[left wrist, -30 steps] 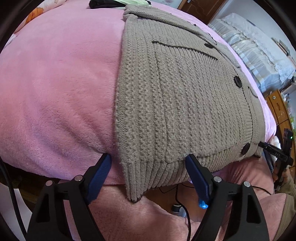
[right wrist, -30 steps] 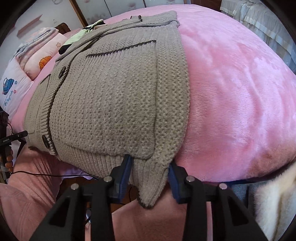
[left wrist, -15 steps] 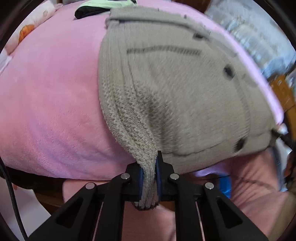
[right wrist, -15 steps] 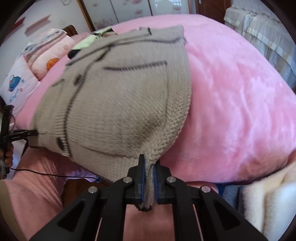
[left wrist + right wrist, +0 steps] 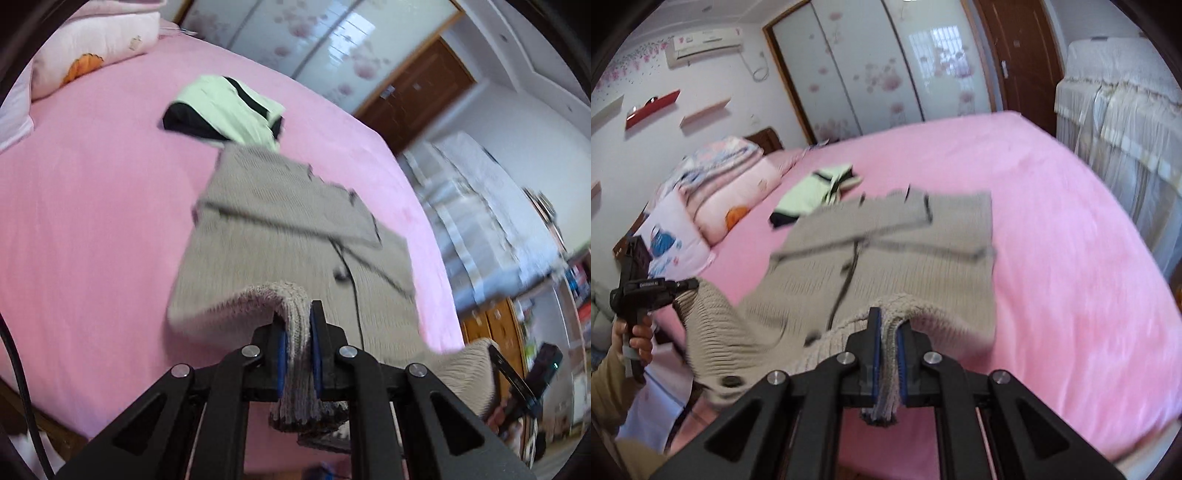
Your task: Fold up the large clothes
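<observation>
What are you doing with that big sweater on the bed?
A person is folding a grey knitted cardigan on a pink bed, using a gripper in each hand. The left gripper is shut on one bottom corner of the hem, and the right gripper is shut on the other. Both corners are held up off the bed, while the top of the cardigan lies flat. A folded green and black garment sits just beyond it.

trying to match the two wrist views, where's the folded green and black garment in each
Left wrist: green and black garment, upper middle, just beyond the grey cardigan.
Right wrist: same garment, left of centre, beyond the cardigan's far left corner.
Shared landmark: the orange-print pink pillow.
</observation>
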Action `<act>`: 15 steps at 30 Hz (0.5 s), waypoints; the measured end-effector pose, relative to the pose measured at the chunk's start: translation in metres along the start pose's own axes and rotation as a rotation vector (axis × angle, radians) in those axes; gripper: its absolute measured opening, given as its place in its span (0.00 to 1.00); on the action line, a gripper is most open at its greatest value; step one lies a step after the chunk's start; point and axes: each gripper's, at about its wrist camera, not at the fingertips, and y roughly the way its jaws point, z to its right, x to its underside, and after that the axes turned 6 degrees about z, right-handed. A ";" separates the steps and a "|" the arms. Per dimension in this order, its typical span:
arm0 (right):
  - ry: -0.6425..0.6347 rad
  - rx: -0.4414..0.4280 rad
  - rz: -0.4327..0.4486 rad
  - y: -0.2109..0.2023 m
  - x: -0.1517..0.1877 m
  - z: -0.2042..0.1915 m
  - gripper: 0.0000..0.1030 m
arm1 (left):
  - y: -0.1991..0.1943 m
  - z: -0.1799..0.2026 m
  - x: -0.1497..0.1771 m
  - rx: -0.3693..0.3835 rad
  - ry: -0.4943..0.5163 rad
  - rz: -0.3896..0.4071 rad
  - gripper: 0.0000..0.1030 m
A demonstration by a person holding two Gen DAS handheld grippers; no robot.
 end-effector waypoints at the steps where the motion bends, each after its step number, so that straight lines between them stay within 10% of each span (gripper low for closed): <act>1: 0.007 0.017 0.005 0.011 -0.012 0.004 0.06 | 0.010 -0.001 -0.014 -0.027 -0.008 0.009 0.08; 8: 0.121 0.177 -0.069 0.135 -0.054 0.052 0.08 | 0.126 -0.023 -0.068 -0.189 -0.071 -0.023 0.11; 15: 0.226 0.204 -0.176 0.207 -0.041 0.087 0.18 | 0.192 -0.048 -0.067 -0.231 -0.084 -0.110 0.34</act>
